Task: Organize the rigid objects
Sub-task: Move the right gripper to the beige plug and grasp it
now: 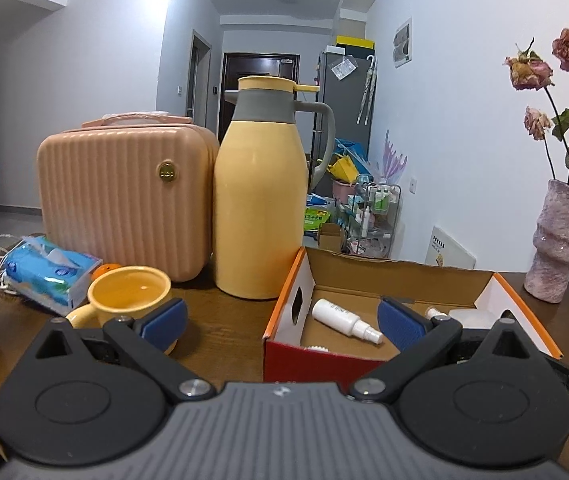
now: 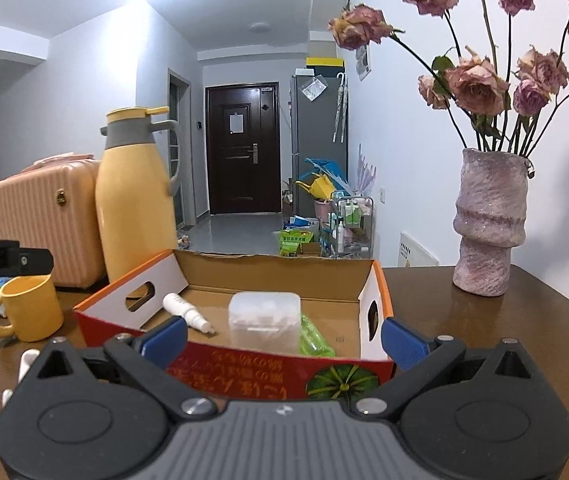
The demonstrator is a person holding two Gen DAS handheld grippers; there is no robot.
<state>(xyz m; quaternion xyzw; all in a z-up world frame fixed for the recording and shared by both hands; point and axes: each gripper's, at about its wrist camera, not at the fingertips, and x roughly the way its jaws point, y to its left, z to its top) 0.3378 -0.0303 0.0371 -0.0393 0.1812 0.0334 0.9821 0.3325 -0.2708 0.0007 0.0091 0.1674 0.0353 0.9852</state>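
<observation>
Left gripper (image 1: 282, 322): nearest the left wrist camera at 6 o'clock; blue pads spread wide apart, nothing between them; left pad in front of the yellow mug, right pad over the box interior
Right gripper (image 2: 284, 340): nearest the right wrist camera at 6 o'clock; pads wide apart and holding nothing; both sit at the near red wall of the box
Cardboard box (image 2: 272, 376): open top, on the brown table (image 2: 504, 336); red front, orange rim, white side walls with oval hand holes; centre of the right view, 4 o'clock in the left view
White spray bottle (image 1: 344, 320): lying on its side on the box floor, nozzle toward the camera; toward 9 o'clock inside the box in the right view
Translucent plastic container (image 2: 264, 322): standing on the box floor, middle; just right of the bottle
Green packet (image 2: 314, 338): inside the box, touching the container at its 3 o'clock side
Yellow mug (image 1: 132, 300): on the table outside the box, 9 o'clock of it; handle toward the left
Yellow thermos jug (image 1: 260, 200): upright behind the box's left corner; grey collar and handle
Pink ribbed case (image 1: 124, 200): upright, just left of the jug
Tissue pack (image 1: 50, 274): at 9 o'clock, left of the mug
Pink vase (image 2: 488, 224): at 3 o'clock, holding dried roses; well apart from the box
</observation>
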